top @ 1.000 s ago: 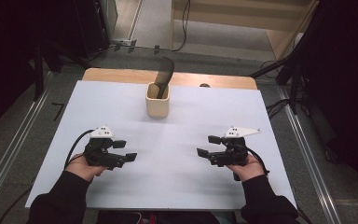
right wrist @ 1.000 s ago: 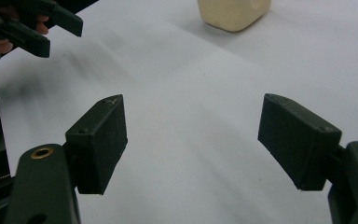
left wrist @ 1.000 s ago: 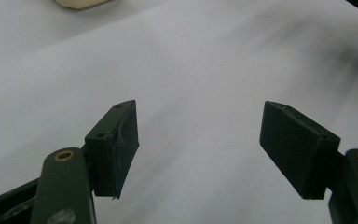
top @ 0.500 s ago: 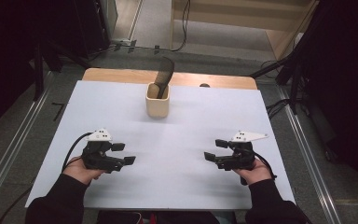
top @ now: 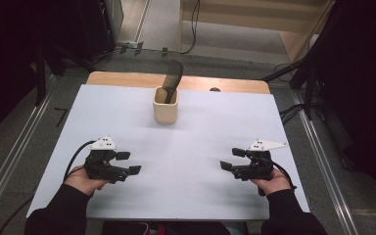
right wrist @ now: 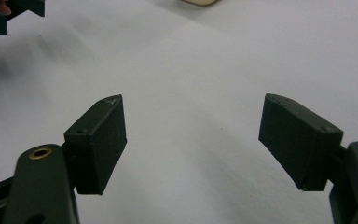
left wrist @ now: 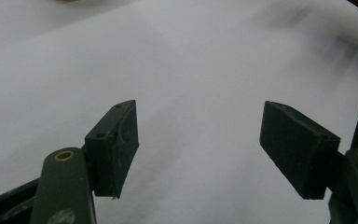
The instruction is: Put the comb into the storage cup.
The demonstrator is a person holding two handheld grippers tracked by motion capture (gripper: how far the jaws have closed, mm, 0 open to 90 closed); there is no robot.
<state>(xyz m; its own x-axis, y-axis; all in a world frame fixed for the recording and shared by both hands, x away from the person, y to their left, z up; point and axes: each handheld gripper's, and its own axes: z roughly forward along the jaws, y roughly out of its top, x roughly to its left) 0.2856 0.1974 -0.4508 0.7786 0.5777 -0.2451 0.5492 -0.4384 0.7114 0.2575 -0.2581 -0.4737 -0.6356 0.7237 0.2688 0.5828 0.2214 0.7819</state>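
Observation:
A cream cup (top: 165,105) stands at the back middle of the white table (top: 200,137), with a black utensil (top: 172,78) leaning out of it. My left gripper (top: 129,163) rests low at the front left, pointing right, open with nothing between its jaws. My right gripper (top: 231,159) lies at the front right, pointing left, also open and empty. In the left gripper view the gripper (left wrist: 200,140) has only bare white tabletop between its jaws. The right gripper (right wrist: 193,140) looks over the same white surface, with the cup's base (right wrist: 200,2) at the top edge.
A wooden strip (top: 127,78) runs along the table's far edge. Metal rails (top: 10,161) flank the table on both sides. Cables and dark equipment lie on the floor beyond. The other gripper's jaw (right wrist: 9,11) shows at the top left of the right gripper view.
My right gripper has drifted a little toward the front right of the table. The left gripper has settled slightly nearer the front edge. Both stay open.

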